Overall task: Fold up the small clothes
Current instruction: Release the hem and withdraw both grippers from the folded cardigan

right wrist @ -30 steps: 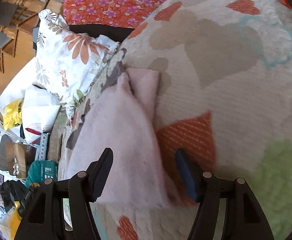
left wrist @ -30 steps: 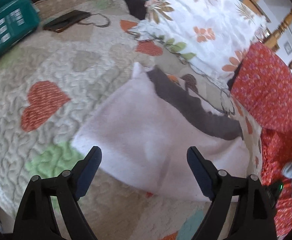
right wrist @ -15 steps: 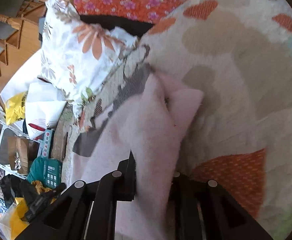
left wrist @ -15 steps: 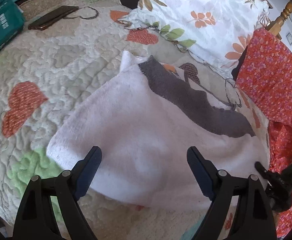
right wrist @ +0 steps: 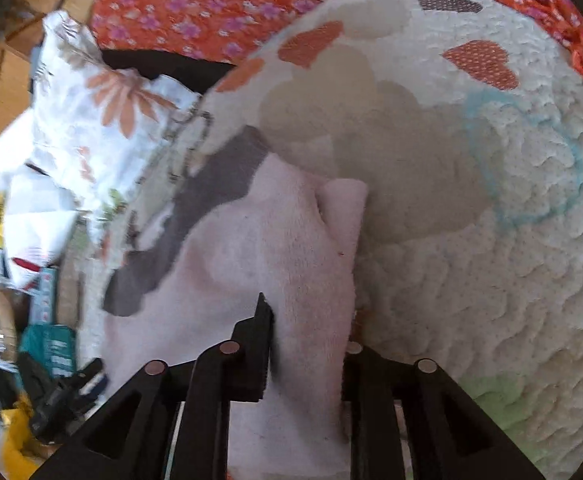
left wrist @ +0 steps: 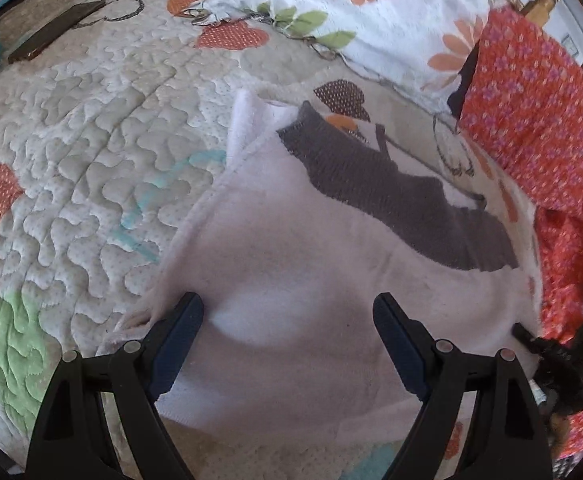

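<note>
A small pale pink fleece garment [left wrist: 291, 264] with a dark grey patch [left wrist: 395, 196] lies on the quilted bedspread [left wrist: 91, 152]. My left gripper [left wrist: 287, 332] is open, its fingers spread over the garment's near edge. The right gripper [left wrist: 547, 356] shows at the garment's right corner in the left wrist view. In the right wrist view my right gripper [right wrist: 311, 344] is shut on a fold of the pink garment [right wrist: 271, 248], which is bunched up between its fingers.
A floral white pillow [left wrist: 371, 12] and an orange flowered cloth [left wrist: 531, 100] lie behind and to the right. A dark phone with a chain [left wrist: 55, 28] lies far left. A teal box [right wrist: 51, 348] and clutter sit beyond the bed edge.
My right gripper has shut on the garment's edge and lifted a fold. My left gripper has moved forward over the garment and stays open.
</note>
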Demonstrator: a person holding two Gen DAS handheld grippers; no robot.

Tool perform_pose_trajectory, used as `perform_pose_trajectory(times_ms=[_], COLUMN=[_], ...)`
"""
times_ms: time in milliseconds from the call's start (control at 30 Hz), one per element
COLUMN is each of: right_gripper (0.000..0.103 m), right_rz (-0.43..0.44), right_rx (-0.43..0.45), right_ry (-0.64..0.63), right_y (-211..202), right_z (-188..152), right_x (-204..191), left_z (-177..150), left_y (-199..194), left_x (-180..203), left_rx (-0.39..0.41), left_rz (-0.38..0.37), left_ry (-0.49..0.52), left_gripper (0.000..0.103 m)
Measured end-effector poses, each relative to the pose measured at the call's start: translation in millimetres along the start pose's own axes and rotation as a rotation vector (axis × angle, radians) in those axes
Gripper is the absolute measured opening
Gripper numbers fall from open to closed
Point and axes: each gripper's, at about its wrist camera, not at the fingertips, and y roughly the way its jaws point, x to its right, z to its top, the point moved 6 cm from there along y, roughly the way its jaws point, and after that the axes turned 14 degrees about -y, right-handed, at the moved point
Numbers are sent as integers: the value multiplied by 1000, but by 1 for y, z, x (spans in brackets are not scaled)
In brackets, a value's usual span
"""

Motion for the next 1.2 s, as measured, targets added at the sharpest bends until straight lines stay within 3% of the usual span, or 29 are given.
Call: perform_pose_trajectory(times_ms=[133,267,367,433,567,700,867,900,1067,1200], right_gripper=[27,27,27,27,34,34,34,34,34,34], right_rz=[-57,-159,-174,-142,-64,-57,-50,-8,61,-6], right_rx=[46,158,268,304,232,120,9,17,42,25], right_ry=[22,3,-77,-163,-321,-399,-292,-251,-206,-255], right_y=[-23,-65,-94,-99,-69,-21,23,24,20,19], right_z=[4,12,19,20,11,8,2,3,0,0], right_x=[14,25,0,-27,-77,-97,-70,-62,-48,-57], left_z=[-2,-4,-4,-3,3,15,24,23,21,26], left_y=[5,8,6,-1,-24,-51,-68,-70,-71,-71], left_x=[-1,1,4,5,9,1,-37,-47,-75,-69], left_rx=[-11,-22,-16,7,92,198,285,295,280,247], left_rz=[28,45,48,8,-39,-2,114,135,175,115], left_ry=[29,60,67,53,73,93,80,74,25,-23], left_gripper=[86,89,89,89,89,89,89,89,89,89])
